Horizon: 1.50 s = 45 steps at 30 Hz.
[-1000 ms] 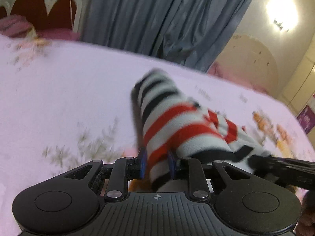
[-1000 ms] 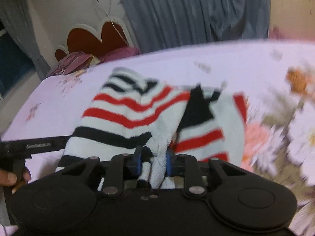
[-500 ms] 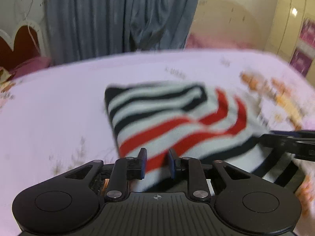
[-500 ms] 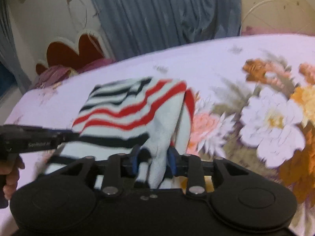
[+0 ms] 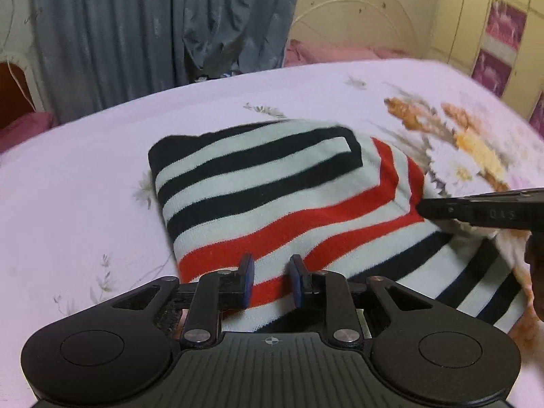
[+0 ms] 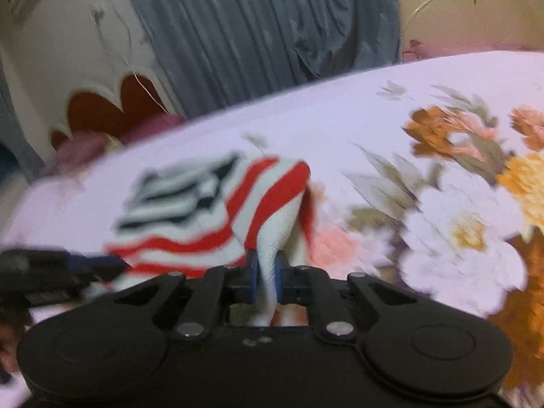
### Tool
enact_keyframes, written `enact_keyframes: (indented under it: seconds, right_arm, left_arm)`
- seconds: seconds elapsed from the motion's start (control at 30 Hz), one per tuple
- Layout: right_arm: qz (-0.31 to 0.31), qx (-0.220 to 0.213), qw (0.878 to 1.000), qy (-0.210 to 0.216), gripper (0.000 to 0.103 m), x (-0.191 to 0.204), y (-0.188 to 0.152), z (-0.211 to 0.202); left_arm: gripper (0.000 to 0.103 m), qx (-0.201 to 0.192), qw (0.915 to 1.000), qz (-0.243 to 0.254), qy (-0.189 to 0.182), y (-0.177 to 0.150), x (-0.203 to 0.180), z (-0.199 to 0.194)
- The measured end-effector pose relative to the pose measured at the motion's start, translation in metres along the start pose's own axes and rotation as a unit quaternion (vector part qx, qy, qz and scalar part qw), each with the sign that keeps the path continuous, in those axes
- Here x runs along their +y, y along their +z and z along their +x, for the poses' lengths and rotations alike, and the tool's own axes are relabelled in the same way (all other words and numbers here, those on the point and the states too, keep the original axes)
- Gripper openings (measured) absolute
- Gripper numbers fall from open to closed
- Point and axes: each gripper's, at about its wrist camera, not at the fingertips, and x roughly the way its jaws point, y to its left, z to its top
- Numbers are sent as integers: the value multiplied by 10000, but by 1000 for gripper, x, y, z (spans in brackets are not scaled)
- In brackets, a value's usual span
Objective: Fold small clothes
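Note:
A small garment [image 5: 272, 183], white with black and red stripes, lies folded on the pale floral bedsheet [image 5: 85, 204]. My left gripper [image 5: 271, 278] sits at its near edge, with a red-striped layer held between the blue pads. From the right edge a finger [image 5: 476, 209] of the right gripper reaches onto the garment's right side. In the right wrist view the garment [image 6: 204, 210] is blurred. My right gripper [image 6: 266, 272] is closing its jaws, and a narrow white fold is pinched between them. The left gripper's finger [image 6: 51, 268] shows at the far left.
A grey-blue curtain [image 5: 153, 34] hangs behind the bed, beside a cream arched headboard [image 5: 357, 23] and a pink pillow [image 5: 323, 52]. Cabinet doors with purple panels [image 5: 503, 34] stand at the right. A hand [image 5: 535, 272] shows at the right edge.
The garment hung bunched between the grippers a second ago; now it lies spread flat on the sheet. Both grippers swung round and came lower. The right jaws narrowed onto a thinner fold.

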Motion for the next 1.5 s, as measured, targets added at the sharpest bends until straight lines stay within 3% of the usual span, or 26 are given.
enact_keyframes:
  seconds: [0.07,0.17,0.23,0.3,0.4,0.53,0.6,0.63,0.7,0.8,0.93,1.1,1.23,1.27,1.3,1.37,1.5]
  right_arm:
    - [151,-40,9999,-8,11,-4,5,7]
    - [-123,-7,9999,-116,11,5,13,11]
    - [-261,38,9996,-97,12,5,13,11]
    - [-306,69,9994,-116,18,4,16,1]
    - [-488,-330,9981,-186,33,6,15,-36]
    - [-843,-351,9951,391,22,17,-6,-80]
    - [-1250,-182,9904,560,17,27,-23,-88]
    - [-1474,27,9877,516,13,31,-34,-84]
    - [-1791,365,9832,2,11,32,-49,-65]
    - [-1603,340,9865,0,23,23,-54,-58]
    - [-1675,324,9853,70,17,30,-50,-71]
    - [-1791,-416,9829,137,13,37,-32,-92]
    - [-1382,-761,9875,-58,13,31,16,-67]
    - [-1281,-768,9887,-90,13,30,29,-56]
    - [-1175,-769,9900,-88,13,30,41,-45]
    - [-1101,-759,9909,-134,13,33,61,-25]
    - [-1117,-669,9914,-113,13,39,72,6]
  left_arm:
    - [22,82,9999,-28,75,6,-2,2]
    - [22,53,9994,264,215,4,-9,1]
    - [23,-11,9997,156,206,2,-8,-5]
    - [23,-255,9995,-177,-7,-5,0,-26]
    - [23,-613,9964,-519,-268,-25,2,-61]
    - [23,-474,9960,-591,-469,-54,-8,-80]
    - [23,-346,9983,-386,-250,-65,-16,-80]
    - [23,-227,9986,-414,-221,-70,-17,-76]
    - [23,34,9980,-547,-320,-81,-18,-66]
    - [23,-23,9987,-476,-179,-90,-27,-68]
    - [23,-5,9975,-670,-225,-94,-26,-76]
    - [23,-600,9961,-649,48,-63,-21,-99]
    - [24,-907,9937,-576,310,-14,-7,-83]
    - [33,-954,9931,-566,373,-2,-3,-75]
    - [50,-973,9927,-564,426,10,2,-65]
    - [52,-967,9925,-528,530,26,9,-42]
    - [52,-637,9965,-518,143,28,12,5]
